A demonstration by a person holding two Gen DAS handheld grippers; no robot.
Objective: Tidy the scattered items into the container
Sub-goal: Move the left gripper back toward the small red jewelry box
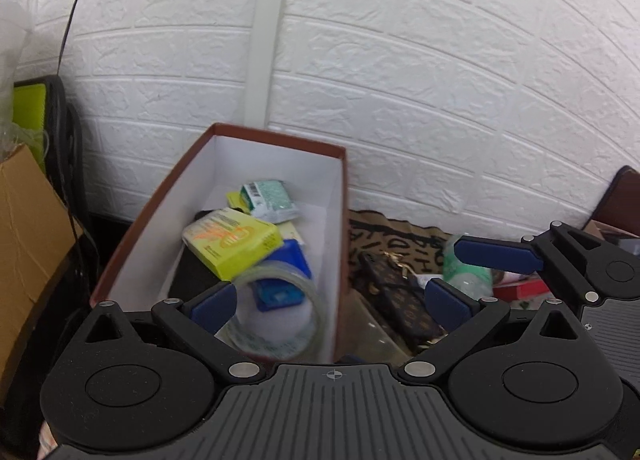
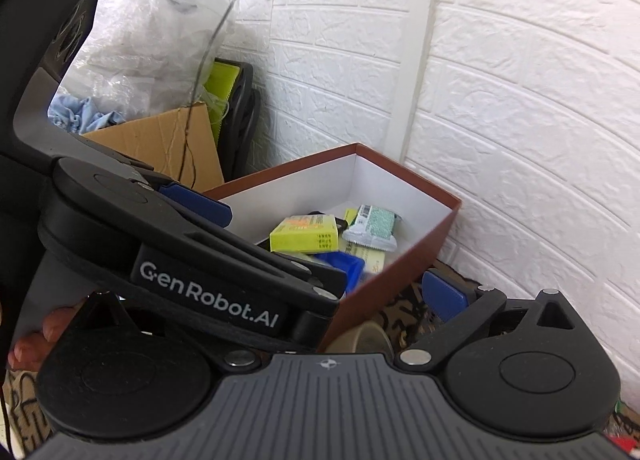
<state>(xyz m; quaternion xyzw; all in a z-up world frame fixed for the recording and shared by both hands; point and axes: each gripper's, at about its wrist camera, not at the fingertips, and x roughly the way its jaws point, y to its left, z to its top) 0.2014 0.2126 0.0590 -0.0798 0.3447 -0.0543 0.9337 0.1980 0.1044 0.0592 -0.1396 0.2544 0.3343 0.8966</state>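
Note:
A brown box with a white inside (image 1: 276, 163) (image 2: 436, 219) stands against the wall. In it lie a yellow-green carton (image 1: 232, 242) (image 2: 306, 238), a green-white packet (image 1: 270, 195) (image 2: 374, 225), a blue item (image 1: 294, 264) and a clear tape roll (image 1: 280, 312), which looks blurred. My left gripper (image 1: 332, 304) is open above the box's near end, with the tape roll between its fingers and no pad touching it. My right gripper (image 2: 336, 296) is open beside the box; its left finger is hidden behind the left gripper's body (image 2: 188, 244). A brown tape roll (image 2: 368, 338) lies under it.
Right of the box, on a patterned mat (image 1: 400, 238), lie a dark patterned pouch (image 1: 404, 300), a green-white bottle (image 1: 466, 274) and a red box (image 1: 520, 290). A cardboard box (image 1: 28, 244) (image 2: 168, 139) and plastic bags (image 2: 152, 35) stand to the left. The white brick wall (image 1: 440, 79) is close behind.

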